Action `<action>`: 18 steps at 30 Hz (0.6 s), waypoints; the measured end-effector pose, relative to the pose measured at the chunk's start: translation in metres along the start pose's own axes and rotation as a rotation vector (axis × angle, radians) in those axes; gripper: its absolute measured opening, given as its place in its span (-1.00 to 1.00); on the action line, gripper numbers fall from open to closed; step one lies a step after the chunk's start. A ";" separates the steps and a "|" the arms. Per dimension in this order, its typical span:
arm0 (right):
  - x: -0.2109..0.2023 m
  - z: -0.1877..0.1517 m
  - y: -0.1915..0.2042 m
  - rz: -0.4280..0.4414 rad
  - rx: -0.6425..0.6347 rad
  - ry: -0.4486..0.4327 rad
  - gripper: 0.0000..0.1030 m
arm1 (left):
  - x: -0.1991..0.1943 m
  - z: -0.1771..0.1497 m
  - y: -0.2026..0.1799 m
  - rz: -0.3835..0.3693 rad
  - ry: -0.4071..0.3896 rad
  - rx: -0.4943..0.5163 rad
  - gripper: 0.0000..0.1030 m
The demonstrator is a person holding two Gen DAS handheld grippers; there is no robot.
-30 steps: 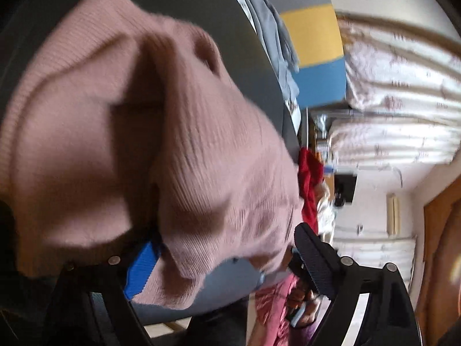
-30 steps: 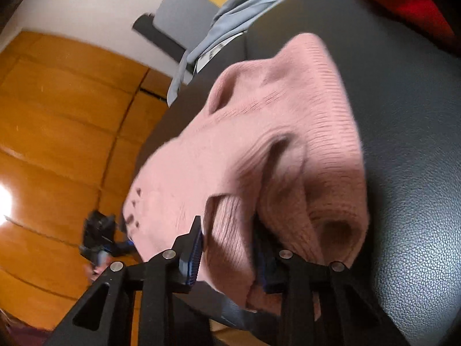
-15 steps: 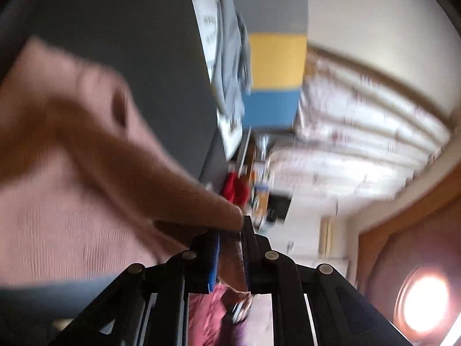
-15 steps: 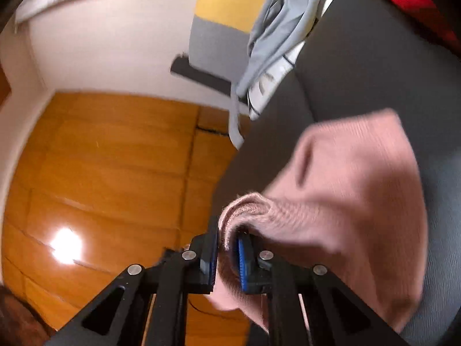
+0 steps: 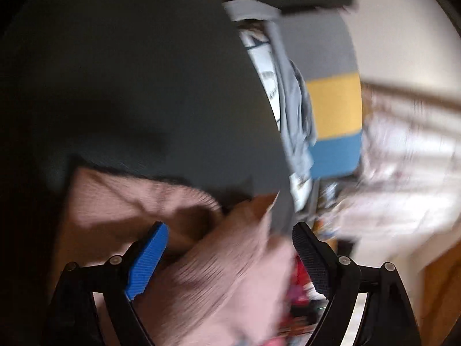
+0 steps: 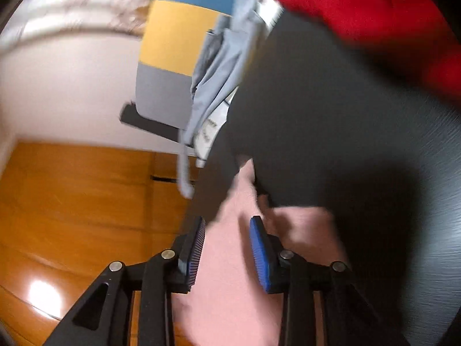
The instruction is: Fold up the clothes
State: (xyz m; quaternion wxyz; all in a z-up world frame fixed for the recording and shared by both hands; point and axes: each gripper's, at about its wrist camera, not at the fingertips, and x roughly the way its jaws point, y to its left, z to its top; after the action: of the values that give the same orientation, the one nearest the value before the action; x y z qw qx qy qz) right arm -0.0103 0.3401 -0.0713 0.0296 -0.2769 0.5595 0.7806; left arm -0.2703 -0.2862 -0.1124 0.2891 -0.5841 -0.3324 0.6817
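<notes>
Pink ribbed-knit garment (image 5: 184, 262) on the dark leather-like surface (image 5: 149, 86) lies between the wide-open left gripper (image 5: 230, 256) and narrowly parted right gripper (image 6: 227, 248), neither visibly clamping; grey-blue clothing (image 6: 222, 66) and red fabric (image 6: 354, 8) lie beyond.

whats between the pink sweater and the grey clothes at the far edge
Only bare dark tabletop separates the pink sweater from the grey clothes, clearest in the left wrist view.

Your left gripper (image 5: 230, 255) has its jaws spread wide apart. Your right gripper (image 6: 227, 248) has its jaws partly apart.
</notes>
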 end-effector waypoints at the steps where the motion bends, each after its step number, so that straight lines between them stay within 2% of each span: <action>1: -0.009 -0.005 0.007 -0.045 -0.065 -0.002 -0.32 | -0.005 -0.006 -0.005 0.029 -0.004 0.055 0.75; 4: -0.025 -0.028 0.013 -0.150 -0.231 0.033 -0.32 | -0.014 -0.026 -0.013 0.085 0.020 0.214 0.79; 9: -0.049 -0.065 0.018 -0.301 -0.486 0.096 -0.32 | -0.005 -0.046 -0.033 0.142 0.024 0.338 0.82; 13: -0.058 -0.082 0.009 -0.296 -0.527 0.132 -0.32 | 0.018 -0.056 -0.058 0.217 0.033 0.484 0.82; 15: -0.054 -0.084 0.007 -0.299 -0.533 0.139 -0.32 | 0.040 -0.061 -0.078 0.306 0.045 0.575 0.82; 18: -0.044 -0.086 0.009 -0.275 -0.543 0.163 -0.32 | 0.055 -0.067 -0.080 0.427 0.033 0.685 0.82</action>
State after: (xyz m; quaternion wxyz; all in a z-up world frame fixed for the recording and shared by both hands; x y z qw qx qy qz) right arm 0.0577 0.2715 -0.0619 0.0150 -0.4092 0.2886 0.8655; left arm -0.2119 -0.1863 -0.0889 0.3242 -0.5206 0.0473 0.7884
